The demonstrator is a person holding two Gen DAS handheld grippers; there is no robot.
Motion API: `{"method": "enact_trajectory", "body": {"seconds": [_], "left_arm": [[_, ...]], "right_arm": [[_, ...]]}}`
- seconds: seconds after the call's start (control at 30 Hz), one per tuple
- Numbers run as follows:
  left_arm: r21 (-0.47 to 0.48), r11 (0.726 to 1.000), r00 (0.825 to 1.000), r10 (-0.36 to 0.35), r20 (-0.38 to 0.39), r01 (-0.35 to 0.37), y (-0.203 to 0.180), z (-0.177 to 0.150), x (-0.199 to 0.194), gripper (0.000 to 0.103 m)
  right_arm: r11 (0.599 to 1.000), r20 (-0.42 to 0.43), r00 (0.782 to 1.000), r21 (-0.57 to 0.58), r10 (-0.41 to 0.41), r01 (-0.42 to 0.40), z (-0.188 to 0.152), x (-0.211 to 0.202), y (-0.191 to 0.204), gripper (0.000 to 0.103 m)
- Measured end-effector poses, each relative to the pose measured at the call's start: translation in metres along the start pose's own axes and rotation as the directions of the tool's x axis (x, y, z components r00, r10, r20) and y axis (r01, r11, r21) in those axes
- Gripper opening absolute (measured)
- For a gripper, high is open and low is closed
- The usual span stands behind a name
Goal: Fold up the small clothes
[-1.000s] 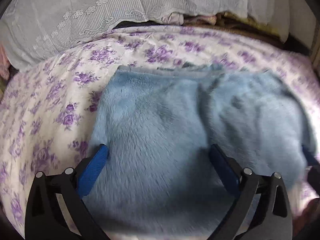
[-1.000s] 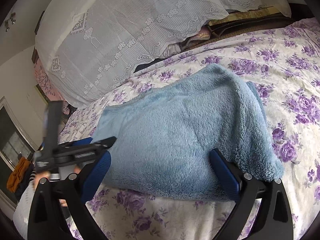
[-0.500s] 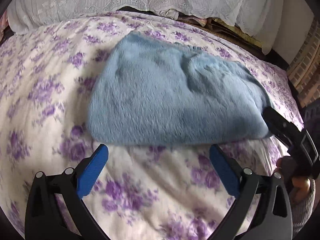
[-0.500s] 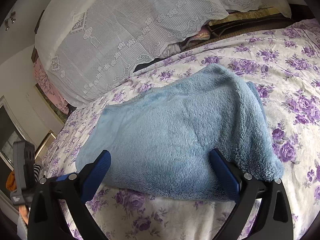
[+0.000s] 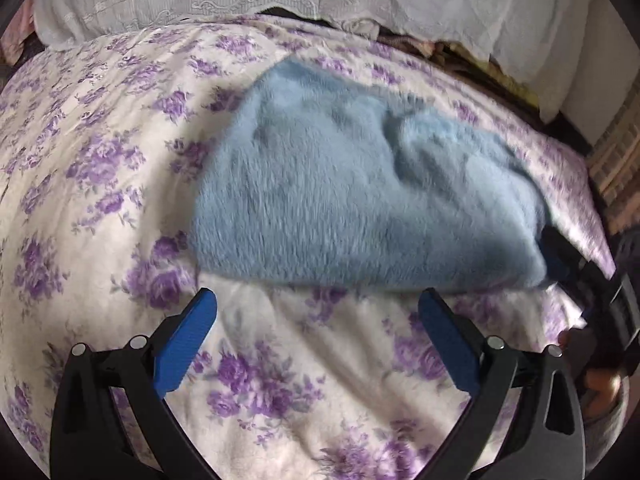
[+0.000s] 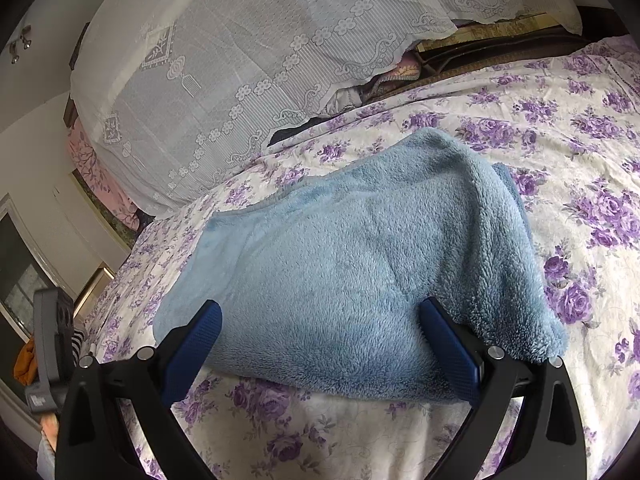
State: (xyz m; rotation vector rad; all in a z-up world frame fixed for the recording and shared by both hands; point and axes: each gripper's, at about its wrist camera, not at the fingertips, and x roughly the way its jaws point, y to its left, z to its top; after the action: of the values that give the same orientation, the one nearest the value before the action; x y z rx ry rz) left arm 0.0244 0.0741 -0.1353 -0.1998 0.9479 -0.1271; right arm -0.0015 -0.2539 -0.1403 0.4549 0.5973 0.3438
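Note:
A folded light-blue fleece garment (image 5: 360, 200) lies on the purple-flowered bedsheet (image 5: 100, 152). In the left wrist view my left gripper (image 5: 318, 304) stands open just in front of the garment's near edge, over bare sheet and apart from the cloth. In the right wrist view the same garment (image 6: 360, 264) fills the middle. My right gripper (image 6: 320, 316) is open, its blue pads lying against the garment's near fold with the cloth between them. The right gripper also shows at the garment's right end (image 5: 560, 256) in the left wrist view.
A white lace cover (image 6: 260, 60) drapes over a pile behind the bed. Dark bedding and a headboard (image 6: 500, 48) run along the far side. The sheet (image 6: 580, 120) spreads wide to the right. The left gripper's body (image 6: 52, 352) and a hand show at lower left.
The left gripper has pulled back off the garment, which now lies ahead of its open fingers, and has shifted view slightly. The right gripper has stayed put at the near fold.

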Motion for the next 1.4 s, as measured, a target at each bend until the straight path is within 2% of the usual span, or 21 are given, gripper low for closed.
{"method": "enact_trajectory", "body": {"seconds": [0.17,0.27,0.37,0.47,0.53,0.6,0.8,0.87,1.0,1.13,1.23,1.4], "left_arm": [[-0.001,1.000,0.998,-0.030,0.057,0.030,-0.015,0.027,-0.011,0.098],[0.032,0.999,0.997,-0.018,0.073,0.016,-0.032,0.041,-0.005,0.098],[0.066,0.997,0.996,0.040,0.083,-0.045,-0.046,0.048,0.014,0.098],[0.104,0.988,0.993,0.106,0.057,-0.112,-0.049,0.041,0.046,0.099],[0.162,0.973,0.980,0.142,0.136,-0.164,-0.055,0.028,0.050,0.099],[0.184,0.965,0.975,0.162,0.155,-0.189,-0.058,0.025,0.047,0.099],[0.138,0.985,0.986,0.082,0.148,-0.102,-0.046,0.029,0.041,0.098],[0.140,0.985,0.985,0.083,0.149,-0.104,-0.046,0.029,0.043,0.098],[0.154,0.980,0.982,0.104,0.158,-0.128,-0.050,0.025,0.044,0.099],[0.149,0.981,0.982,0.098,0.159,-0.122,-0.048,0.024,0.044,0.099],[0.152,0.980,0.981,0.102,0.164,-0.127,-0.049,0.024,0.044,0.099],[0.146,0.981,0.981,0.106,0.162,-0.130,-0.049,0.023,0.042,0.098]], "right_arm": [[1.000,0.010,1.000,0.017,0.018,-0.018,0.000,-0.004,-0.002,0.100],[0.999,0.024,0.999,0.039,0.035,-0.036,-0.002,-0.011,-0.004,0.100],[0.998,0.028,0.999,0.056,0.040,-0.041,-0.005,-0.016,-0.006,0.100],[0.998,0.026,0.999,0.056,0.039,-0.040,-0.007,-0.019,-0.005,0.100],[0.999,0.030,0.999,0.044,0.031,-0.032,-0.008,-0.022,-0.002,0.100],[0.999,0.033,0.999,0.034,0.023,-0.024,-0.009,-0.024,0.000,0.100],[0.999,0.072,0.997,0.020,0.028,-0.029,-0.015,-0.042,0.006,0.100],[0.999,0.071,0.997,0.033,0.027,-0.029,-0.018,-0.046,0.005,0.100],[0.992,0.045,0.999,0.123,0.029,-0.034,-0.028,-0.054,-0.006,0.100],[0.971,0.027,0.998,0.231,0.061,-0.066,-0.042,-0.063,-0.017,0.100],[0.961,0.014,0.998,0.269,0.067,-0.068,-0.050,-0.065,-0.023,0.100],[0.924,0.058,0.997,0.377,0.040,-0.059,-0.046,-0.059,-0.038,0.100]]}}
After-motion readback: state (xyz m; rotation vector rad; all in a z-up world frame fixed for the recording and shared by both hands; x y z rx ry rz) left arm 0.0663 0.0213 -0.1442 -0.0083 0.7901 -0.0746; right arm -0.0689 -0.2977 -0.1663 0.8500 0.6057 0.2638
